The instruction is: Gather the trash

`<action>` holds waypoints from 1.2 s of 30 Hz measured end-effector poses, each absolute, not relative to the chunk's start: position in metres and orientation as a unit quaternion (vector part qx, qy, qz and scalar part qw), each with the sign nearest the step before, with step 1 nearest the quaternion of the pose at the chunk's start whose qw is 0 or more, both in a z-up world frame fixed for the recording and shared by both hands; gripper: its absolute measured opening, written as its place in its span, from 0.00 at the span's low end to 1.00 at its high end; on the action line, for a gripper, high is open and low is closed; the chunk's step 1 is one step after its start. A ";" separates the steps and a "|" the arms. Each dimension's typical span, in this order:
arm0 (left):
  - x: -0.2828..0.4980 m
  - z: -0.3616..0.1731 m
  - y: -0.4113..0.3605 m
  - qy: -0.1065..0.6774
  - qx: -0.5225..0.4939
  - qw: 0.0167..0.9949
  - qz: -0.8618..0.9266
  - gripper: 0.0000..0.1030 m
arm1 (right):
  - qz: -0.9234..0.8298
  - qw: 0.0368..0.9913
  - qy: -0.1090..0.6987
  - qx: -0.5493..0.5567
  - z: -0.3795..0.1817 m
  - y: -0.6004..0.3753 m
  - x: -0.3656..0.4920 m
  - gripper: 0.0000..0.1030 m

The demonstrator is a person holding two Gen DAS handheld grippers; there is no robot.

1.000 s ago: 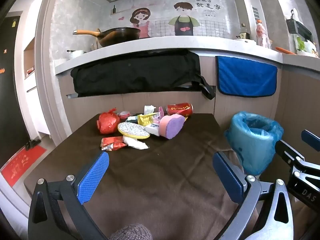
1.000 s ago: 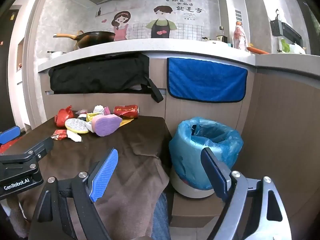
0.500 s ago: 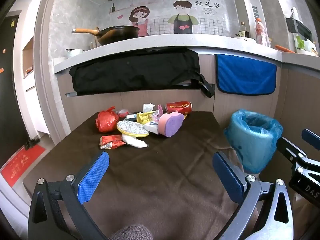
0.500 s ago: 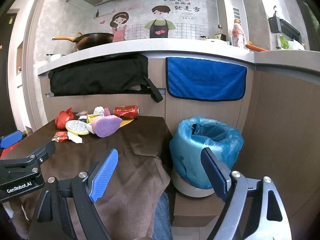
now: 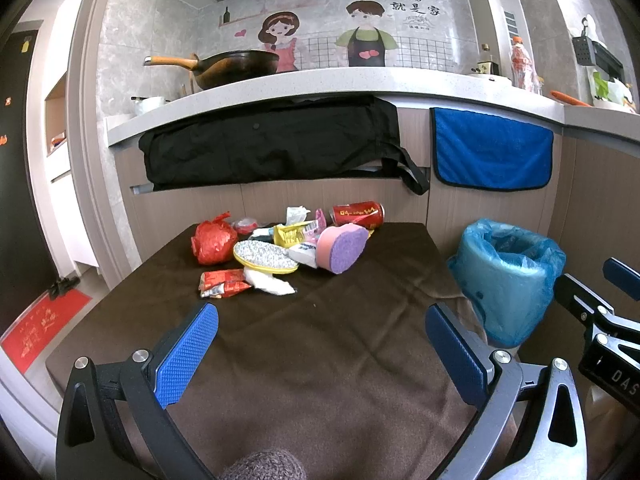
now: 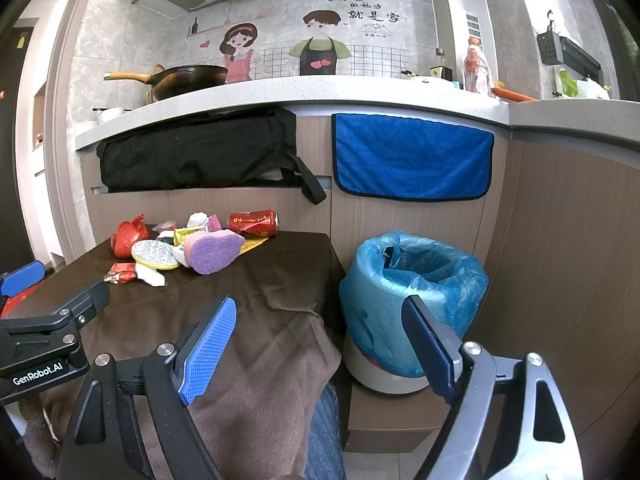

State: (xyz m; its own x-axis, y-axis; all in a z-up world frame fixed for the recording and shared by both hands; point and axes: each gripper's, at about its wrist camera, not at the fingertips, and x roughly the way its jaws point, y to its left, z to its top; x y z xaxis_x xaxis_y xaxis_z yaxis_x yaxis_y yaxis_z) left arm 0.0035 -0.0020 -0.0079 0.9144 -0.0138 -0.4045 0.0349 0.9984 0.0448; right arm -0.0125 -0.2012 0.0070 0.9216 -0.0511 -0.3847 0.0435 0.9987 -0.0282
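Little has moved since a second ago: both views sit a shade closer to the litter pile, nothing has been picked up, so collecting has not yet begun.

The trash lies in a loose heap at the far end of the brown-clothed worktop (image 5: pixel 320 360): a crumpled red bag (image 5: pixel 212 240), a purple sponge (image 5: pixel 342 246) leaning on a glittery oval pad (image 5: pixel 264 256), a red can (image 5: pixel 357 213) on its side behind them, a red wrapper (image 5: pixel 222 282) and a white tissue wad (image 5: pixel 270 285) nearest the front. The blue-lined bin (image 6: pixel 412 292) stands on the floor just beside the worktop's right edge, mouth open, with some scraps already inside.

The left hand-held gripper (image 5: pixel 320 344) hangs above bare cloth, well apart from the heap, its blue pads (image 5: pixel 186 360) spread wide and holding nothing. The right hand-held gripper (image 6: pixel 320 336) is likewise spread wide and empty, poised between the worktop's draped corner and the bin.
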 end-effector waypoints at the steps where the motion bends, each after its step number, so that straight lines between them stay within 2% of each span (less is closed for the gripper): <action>1: 0.004 -0.008 -0.002 0.207 0.025 0.978 -0.013 1.00 | -0.024 0.980 0.197 -0.010 0.007 -0.201 -0.012 0.80; 36: 0.004 -0.008 -0.002 0.208 0.025 0.978 -0.012 1.00 | -0.024 0.980 0.198 -0.008 0.007 -0.204 -0.012 0.80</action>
State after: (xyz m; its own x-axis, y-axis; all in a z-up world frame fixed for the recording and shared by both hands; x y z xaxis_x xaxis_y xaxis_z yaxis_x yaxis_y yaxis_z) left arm 0.0039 -0.0021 -0.0078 0.9130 -0.0142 -0.4078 0.0346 0.9985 0.0428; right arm -0.0124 -0.2045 0.0068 0.9205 -0.0503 -0.3876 0.0443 0.9987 -0.0244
